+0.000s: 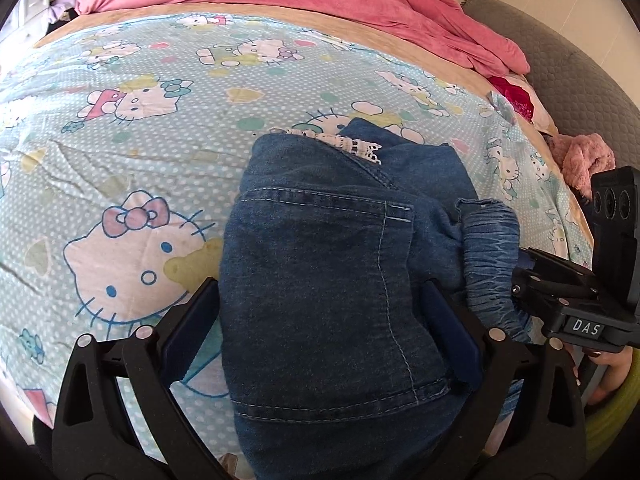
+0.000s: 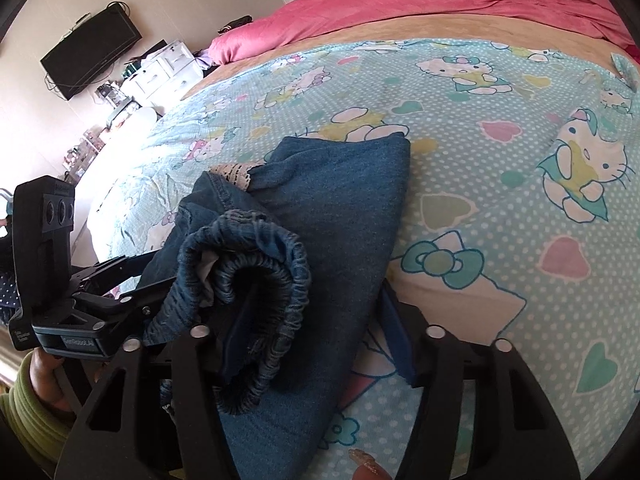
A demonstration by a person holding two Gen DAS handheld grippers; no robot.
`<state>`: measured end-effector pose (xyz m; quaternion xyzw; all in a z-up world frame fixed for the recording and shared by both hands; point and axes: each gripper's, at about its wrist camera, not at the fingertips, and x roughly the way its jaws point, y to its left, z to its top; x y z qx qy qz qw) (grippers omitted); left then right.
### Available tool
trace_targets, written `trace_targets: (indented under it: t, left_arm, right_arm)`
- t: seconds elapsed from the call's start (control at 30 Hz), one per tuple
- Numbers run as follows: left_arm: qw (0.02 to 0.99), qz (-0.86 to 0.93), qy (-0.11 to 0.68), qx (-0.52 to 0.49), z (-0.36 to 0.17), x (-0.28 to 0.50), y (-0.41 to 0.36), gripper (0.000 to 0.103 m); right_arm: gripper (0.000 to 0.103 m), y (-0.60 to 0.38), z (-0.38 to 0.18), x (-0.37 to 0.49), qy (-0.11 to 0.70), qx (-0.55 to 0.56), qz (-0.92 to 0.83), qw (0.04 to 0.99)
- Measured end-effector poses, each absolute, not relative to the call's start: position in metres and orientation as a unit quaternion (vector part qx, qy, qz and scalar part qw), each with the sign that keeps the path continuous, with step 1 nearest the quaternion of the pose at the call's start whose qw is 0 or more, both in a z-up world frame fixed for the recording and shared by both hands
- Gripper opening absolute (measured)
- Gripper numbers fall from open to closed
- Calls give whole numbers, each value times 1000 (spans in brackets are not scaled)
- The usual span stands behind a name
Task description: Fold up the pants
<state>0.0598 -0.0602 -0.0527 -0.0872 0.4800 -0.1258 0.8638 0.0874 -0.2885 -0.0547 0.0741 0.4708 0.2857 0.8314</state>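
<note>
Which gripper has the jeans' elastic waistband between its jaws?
The right gripper: the gathered waistband loops around its left finger. The left gripper straddles the pocket panel.

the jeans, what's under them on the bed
The jeans lie on a blue cartoon-cat bedsheet. A strip of white lace peeks out from under the top fold. Whatever else lies beneath the denim is covered.
</note>
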Motion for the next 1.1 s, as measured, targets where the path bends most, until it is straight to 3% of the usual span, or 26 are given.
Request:
trace_targets:
  t: [0.03,0.17,0.33,0.43,1.1]
  left_arm:
    - [863,-131,480,-90,-52,59,-61,79]
    - [864,-129,478,-92,-51,59,-64,73]
    - [868,-124,472,-91,-44,57,-65,50]
    - [871,-124,466,-88,-36,55,-65,43]
    - [892,-119,425,-100,-4,93,-67,36]
  right_arm:
    - [47,-289,-54,87,470,76,289,831]
    - [29,-285,-51,84,463,74,300,831]
    - [21,-279,-41,76,441,48,304,843]
    - [19,-276,-32,71,425,38,312,849]
    - [18,-256,2,114,383,-3,319,867]
